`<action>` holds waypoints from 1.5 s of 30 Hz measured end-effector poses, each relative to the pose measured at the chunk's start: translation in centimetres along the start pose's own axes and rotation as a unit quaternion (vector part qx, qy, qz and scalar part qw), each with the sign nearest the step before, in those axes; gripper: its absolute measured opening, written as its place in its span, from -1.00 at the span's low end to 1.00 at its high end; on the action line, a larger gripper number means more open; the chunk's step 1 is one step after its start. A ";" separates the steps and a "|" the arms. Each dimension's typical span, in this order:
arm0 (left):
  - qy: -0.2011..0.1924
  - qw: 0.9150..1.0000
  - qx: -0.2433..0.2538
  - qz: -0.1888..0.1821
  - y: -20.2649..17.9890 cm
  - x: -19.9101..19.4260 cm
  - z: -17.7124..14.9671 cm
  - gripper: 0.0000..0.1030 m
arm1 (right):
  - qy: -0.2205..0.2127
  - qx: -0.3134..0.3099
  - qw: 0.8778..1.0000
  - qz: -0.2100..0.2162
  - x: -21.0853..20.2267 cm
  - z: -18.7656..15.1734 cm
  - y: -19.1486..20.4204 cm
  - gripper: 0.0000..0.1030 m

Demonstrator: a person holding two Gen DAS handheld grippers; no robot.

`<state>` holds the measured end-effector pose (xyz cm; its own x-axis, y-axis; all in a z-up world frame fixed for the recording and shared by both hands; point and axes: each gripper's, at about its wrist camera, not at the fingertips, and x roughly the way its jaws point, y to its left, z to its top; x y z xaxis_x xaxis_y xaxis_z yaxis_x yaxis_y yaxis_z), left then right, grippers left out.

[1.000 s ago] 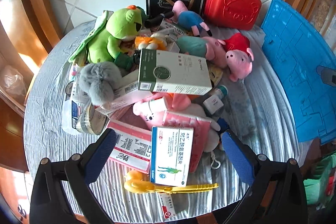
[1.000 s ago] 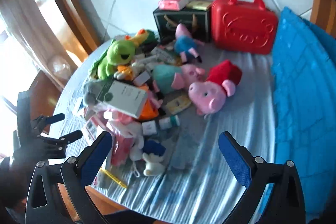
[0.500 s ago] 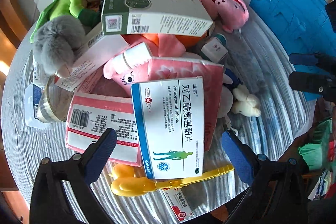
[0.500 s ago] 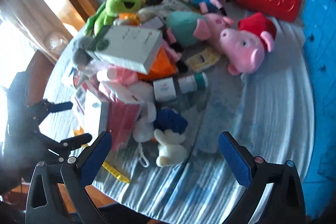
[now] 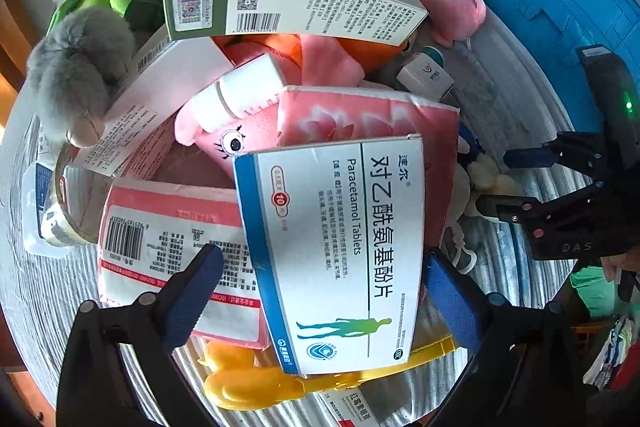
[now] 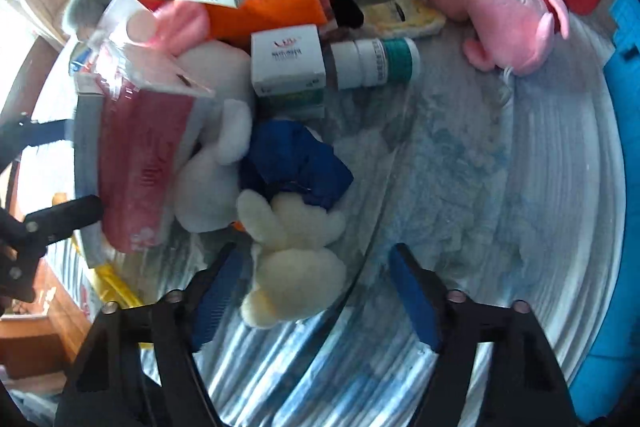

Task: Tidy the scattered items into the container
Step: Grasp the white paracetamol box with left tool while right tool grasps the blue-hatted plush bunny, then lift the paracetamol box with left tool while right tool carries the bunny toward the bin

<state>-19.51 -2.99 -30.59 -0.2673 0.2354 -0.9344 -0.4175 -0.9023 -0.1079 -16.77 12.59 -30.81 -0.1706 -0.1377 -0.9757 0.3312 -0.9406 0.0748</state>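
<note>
Left gripper (image 5: 320, 291) released, its pads either side of the paracetamol box (image 5: 340, 251) atop the pile; right gripper (image 6: 316, 291) released, straddling the cream plush (image 6: 292, 259) on the tabletop (image 6: 500, 207)

I see a round table covered in a grey ribbed cloth (image 6: 500, 227), with bare cloth ahead of my right tool. Directly on it, just ahead of that tool, lies a small cream plush toy with a blue cap (image 6: 292, 251). Farther ahead rest a white bottle with a green cap (image 6: 376, 61) and a pink plush pig (image 6: 508, 11). Below my left tool, a yellow plastic clip (image 5: 280, 383) lies on the cloth.
</note>
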 end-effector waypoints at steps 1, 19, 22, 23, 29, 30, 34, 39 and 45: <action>-0.001 1.000 0.001 0.000 0.0 0.1 0.2 0.94 | 0.003 0.002 1.000 0.002 0.3 0.0 -0.1 0.28; -0.014 0.999 -0.017 -0.039 -0.7 0.1 1.7 0.40 | 0.002 0.042 0.997 0.064 0.8 -0.1 -1.7 -0.23; -0.014 0.998 -0.031 -0.046 -0.3 0.0 1.6 0.39 | -0.005 0.054 0.996 0.066 0.1 -0.3 -2.5 -0.23; -0.015 0.998 -0.033 -0.046 -0.3 -0.1 1.6 0.39 | -0.007 0.057 0.996 0.066 -0.1 -0.3 -2.7 -0.23; -0.025 0.998 -0.043 -0.049 0.0 -1.3 1.6 0.39 | -0.021 0.067 0.995 0.064 -1.7 -0.3 -3.9 -0.23; -0.028 0.997 -0.044 -0.048 0.0 -1.5 1.7 0.39 | -0.023 0.069 0.995 0.063 -1.9 -0.3 -4.0 -0.23; -0.036 0.998 -0.040 -0.042 -0.2 -2.3 2.4 0.39 | -0.030 0.075 0.995 0.061 -2.9 -0.4 -4.6 -0.23; -0.046 0.997 -0.047 -0.036 0.0 -3.4 3.3 0.39 | -0.041 0.076 0.995 0.059 -4.3 -0.4 -4.8 -0.23; -0.061 0.996 -0.054 -0.026 0.4 -5.7 3.8 0.39 | -0.061 0.078 0.993 0.058 -6.3 0.2 -4.0 -0.23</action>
<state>-21.48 -3.30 -24.04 -0.3542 0.3189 -0.8791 -0.3394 -0.9198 -0.1969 -17.23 17.14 -24.90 -0.2546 -0.2757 -0.9269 0.2089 -0.9516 0.2256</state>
